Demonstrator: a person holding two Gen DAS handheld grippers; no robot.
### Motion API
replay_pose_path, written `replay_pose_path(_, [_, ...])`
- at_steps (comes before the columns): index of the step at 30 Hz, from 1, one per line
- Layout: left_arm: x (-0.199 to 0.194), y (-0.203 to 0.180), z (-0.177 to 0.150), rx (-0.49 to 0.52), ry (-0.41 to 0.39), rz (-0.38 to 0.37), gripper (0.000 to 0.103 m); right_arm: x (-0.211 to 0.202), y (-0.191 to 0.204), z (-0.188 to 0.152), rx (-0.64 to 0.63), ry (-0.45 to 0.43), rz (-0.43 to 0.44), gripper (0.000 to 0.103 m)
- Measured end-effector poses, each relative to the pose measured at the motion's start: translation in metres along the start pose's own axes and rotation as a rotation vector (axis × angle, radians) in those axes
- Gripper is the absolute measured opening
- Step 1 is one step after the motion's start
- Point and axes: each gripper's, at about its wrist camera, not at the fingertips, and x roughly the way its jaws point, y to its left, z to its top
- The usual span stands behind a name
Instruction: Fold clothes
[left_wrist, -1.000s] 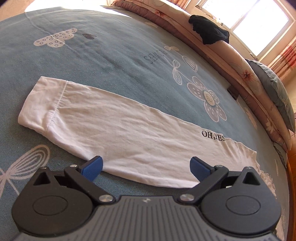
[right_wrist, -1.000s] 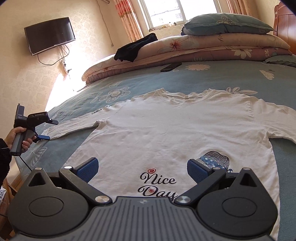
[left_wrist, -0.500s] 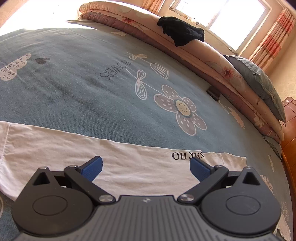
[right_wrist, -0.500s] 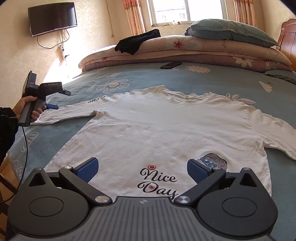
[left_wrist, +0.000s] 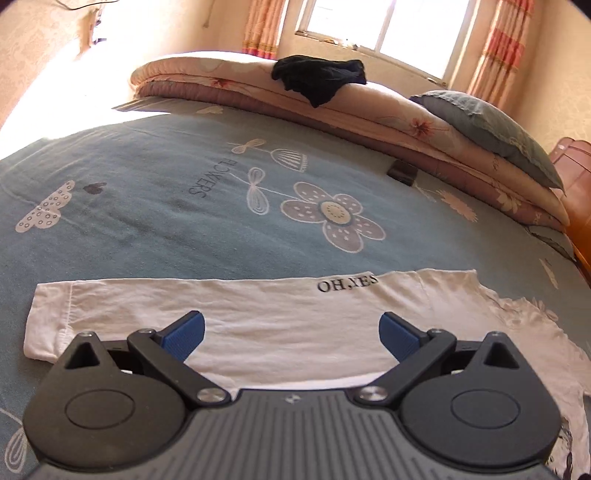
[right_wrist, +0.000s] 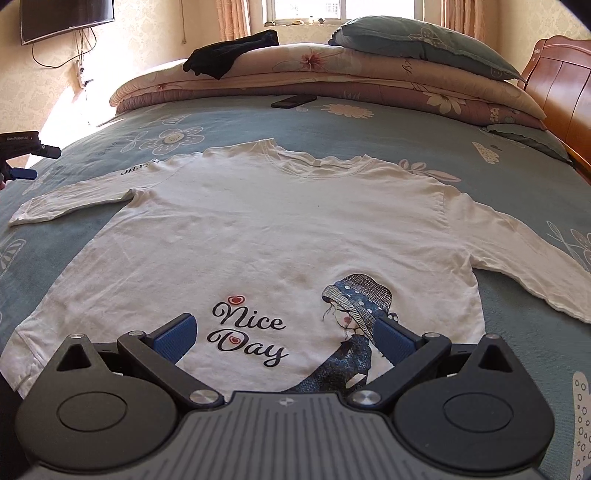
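Both sleeves out, no fold showing: white shirt (right_wrist: 258, 229) lies flat, front up, on the bed (right_wrist: 369, 125). Left claw (left_wrist: 291, 332) & right claw (right_wrist: 282, 334) spread wide, holding nothing. All folding left.

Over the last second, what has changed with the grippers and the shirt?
The left gripper swung along the sleeve, now facing the window; the right gripper lowered toward the hem. Nothing was gripped. The shirt stays flat; both grippers stay open.
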Motion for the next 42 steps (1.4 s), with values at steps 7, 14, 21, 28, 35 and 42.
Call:
replay_pose_path(7, [-0.018,-0.153,-0.103,0.318,0.22,-0.323,0.102,0.008,-0.01,-0.03,-0.013,0.071,-0.089,0.103])
replay_pose_path(14, [-0.015,-0.203,-0.162,0.434,0.274,-0.221,0.102,0.013,-0.014,-0.047,0.007,0.058,-0.081,0.103])
replay_pose_path(21, [-0.01,-0.189,-0.18,0.312,0.258,-0.187,0.102,0.012,-0.017,-0.058,0.01,0.006,-0.065,0.103])
replay_pose_path(28, [-0.016,-0.197,-0.194,0.39,0.259,-0.099,0.102,-0.002,-0.014,-0.07,-0.033,0.002,-0.076,0.103])
replay_pose_path(35, [-0.028,-0.189,-0.199,0.361,0.241,-0.072,0.102,-0.024,-0.004,-0.076,-0.106,-0.096,-0.034,0.103])
replay_pose_path(42, [-0.072,-0.164,-0.175,0.242,0.108,-0.02,0.102,0.025,0.024,-0.014,-0.207,-0.17,-0.032,0.103])
